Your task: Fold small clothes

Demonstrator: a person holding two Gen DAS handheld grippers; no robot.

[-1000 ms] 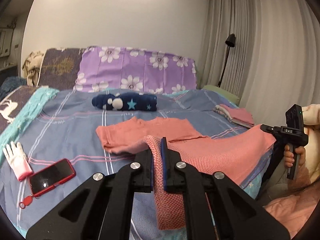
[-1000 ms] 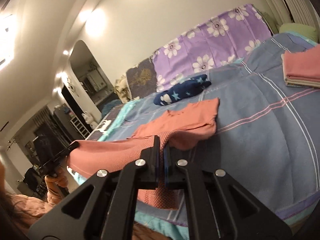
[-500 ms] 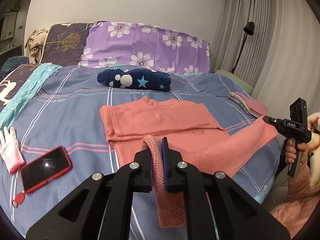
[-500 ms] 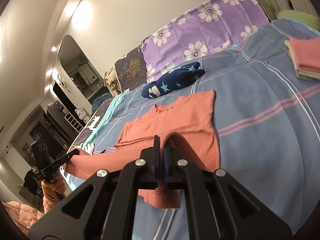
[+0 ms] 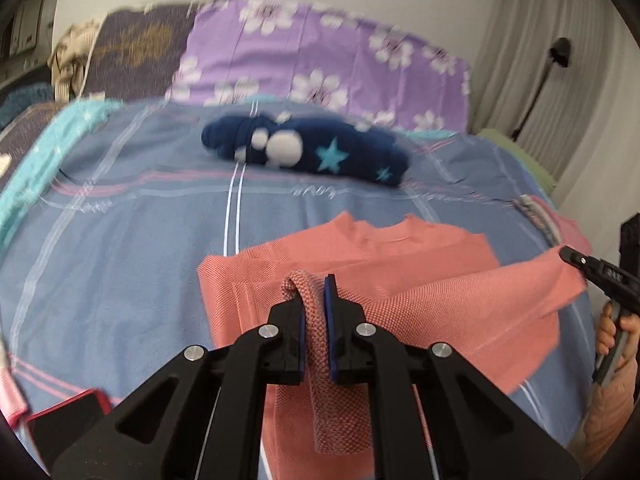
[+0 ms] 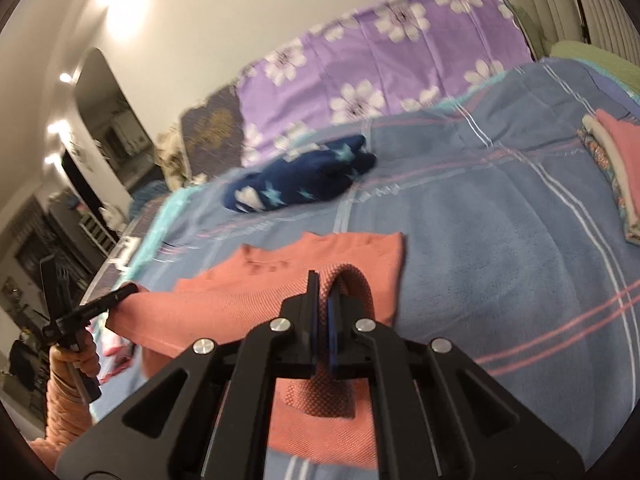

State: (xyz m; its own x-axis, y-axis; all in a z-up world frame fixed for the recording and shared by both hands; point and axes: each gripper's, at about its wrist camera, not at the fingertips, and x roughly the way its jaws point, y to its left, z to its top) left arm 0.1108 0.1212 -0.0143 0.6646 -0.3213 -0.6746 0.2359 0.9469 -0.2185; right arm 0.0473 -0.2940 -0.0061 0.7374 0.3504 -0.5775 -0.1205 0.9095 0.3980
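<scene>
Carrying the shirt [image 5: 400,276] hem forward over its body, both grippers [image 5: 315,312] [image 6: 323,312] are pinching it, halfway through the fold

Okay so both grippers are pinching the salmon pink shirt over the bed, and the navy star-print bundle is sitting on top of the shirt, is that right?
Not quite. The navy star-print bundle lies apart from the salmon pink shirt, farther up the bed near the purple floral pillows, as the left wrist view shows. The left gripper and right gripper do pinch the shirt.
</scene>
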